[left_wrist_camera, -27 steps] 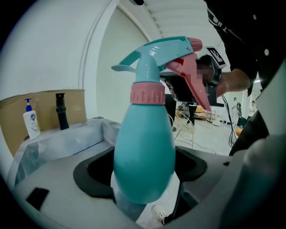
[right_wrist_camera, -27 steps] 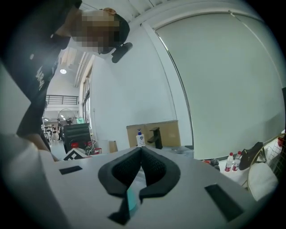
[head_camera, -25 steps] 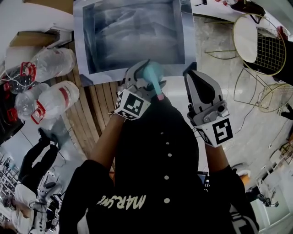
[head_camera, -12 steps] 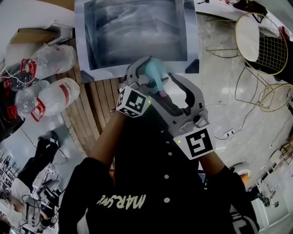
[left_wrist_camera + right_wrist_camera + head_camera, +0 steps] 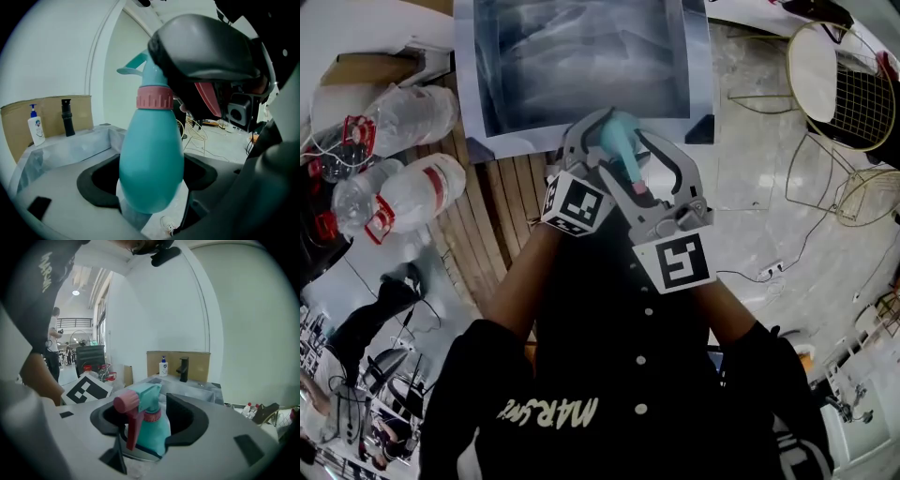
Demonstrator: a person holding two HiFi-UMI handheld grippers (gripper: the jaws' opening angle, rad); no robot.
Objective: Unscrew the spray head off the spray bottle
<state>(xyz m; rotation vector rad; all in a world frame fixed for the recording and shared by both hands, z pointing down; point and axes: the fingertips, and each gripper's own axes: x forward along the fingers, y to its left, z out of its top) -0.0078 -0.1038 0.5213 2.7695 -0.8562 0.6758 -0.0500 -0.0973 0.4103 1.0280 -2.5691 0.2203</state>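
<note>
In left tool (image 5: 151,185), spray bottle (image 5: 151,145)

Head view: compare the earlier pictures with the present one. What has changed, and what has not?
The right claw swung in from the right to the teal plastic spray bottle; its jaws have just been opening and now stand apart around the pink-and-teal spray head. The left claw stayed shut on the bottle's body.
</note>
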